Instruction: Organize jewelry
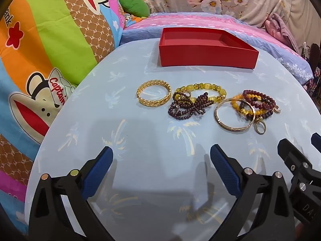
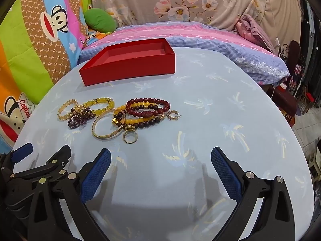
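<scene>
Pale blue cloth with palm prints covers the round tabletop, and I've got both tools hanging above its near edge. My left hand-held gripper has its blue pads spread wide with only cloth between them. Just beyond it, going left to right, I see the gold woven bangle lying flat on its own, then the dark purple bead tangle heaped against the yellow bead bracelet. Next comes the thin gold bangle, overlapping a pile of red and amber bead bracelets, with a gold ring just at its near side. From the right wrist view there's a small hoop earring at the right end of the pile. Behind the row, apart from it, sits the red box, open on top. My right hand-held gripper also has its fingers wide apart, holding nothing, over bare cloth right of the jewelry.
</scene>
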The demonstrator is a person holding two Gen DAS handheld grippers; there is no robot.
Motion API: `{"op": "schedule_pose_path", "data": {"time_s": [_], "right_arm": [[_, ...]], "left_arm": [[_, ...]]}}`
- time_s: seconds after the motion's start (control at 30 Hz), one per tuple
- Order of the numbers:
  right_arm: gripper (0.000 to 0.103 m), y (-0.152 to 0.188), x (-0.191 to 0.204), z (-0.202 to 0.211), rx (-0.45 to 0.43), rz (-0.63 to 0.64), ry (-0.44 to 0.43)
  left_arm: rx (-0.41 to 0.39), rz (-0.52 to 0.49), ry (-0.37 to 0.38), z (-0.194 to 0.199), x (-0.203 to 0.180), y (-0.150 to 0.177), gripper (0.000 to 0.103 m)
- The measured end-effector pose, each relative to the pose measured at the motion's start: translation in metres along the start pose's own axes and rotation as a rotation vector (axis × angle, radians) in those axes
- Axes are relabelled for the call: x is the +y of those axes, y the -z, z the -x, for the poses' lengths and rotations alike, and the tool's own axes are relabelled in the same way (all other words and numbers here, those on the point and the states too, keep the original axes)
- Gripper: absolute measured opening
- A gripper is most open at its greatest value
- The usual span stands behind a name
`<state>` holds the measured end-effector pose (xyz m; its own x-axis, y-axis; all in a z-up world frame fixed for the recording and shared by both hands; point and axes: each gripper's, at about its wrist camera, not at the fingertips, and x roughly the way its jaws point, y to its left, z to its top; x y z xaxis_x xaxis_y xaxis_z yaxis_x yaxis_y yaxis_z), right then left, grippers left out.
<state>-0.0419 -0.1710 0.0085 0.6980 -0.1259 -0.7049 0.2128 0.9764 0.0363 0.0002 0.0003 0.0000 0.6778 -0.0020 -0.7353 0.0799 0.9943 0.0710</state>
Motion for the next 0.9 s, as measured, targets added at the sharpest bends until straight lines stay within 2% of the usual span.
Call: {"op": "schedule_pose_path", "data": {"time_s": [0.43,0.9], "right_arm": [[0.096,0.0001,-0.0002,-0.0008,-0.002,0.000,0.002],[0.096,0.0017,0.0021,0.0054,-0.009,0.014,0.017]], "left_arm": [[-0.002,-0.003,-0.007,0.0017,-0.0077,0.0007,0.093],[-0.001,0.004,-0.004,0.0020,0.0001,0.0000,0.093]]}}
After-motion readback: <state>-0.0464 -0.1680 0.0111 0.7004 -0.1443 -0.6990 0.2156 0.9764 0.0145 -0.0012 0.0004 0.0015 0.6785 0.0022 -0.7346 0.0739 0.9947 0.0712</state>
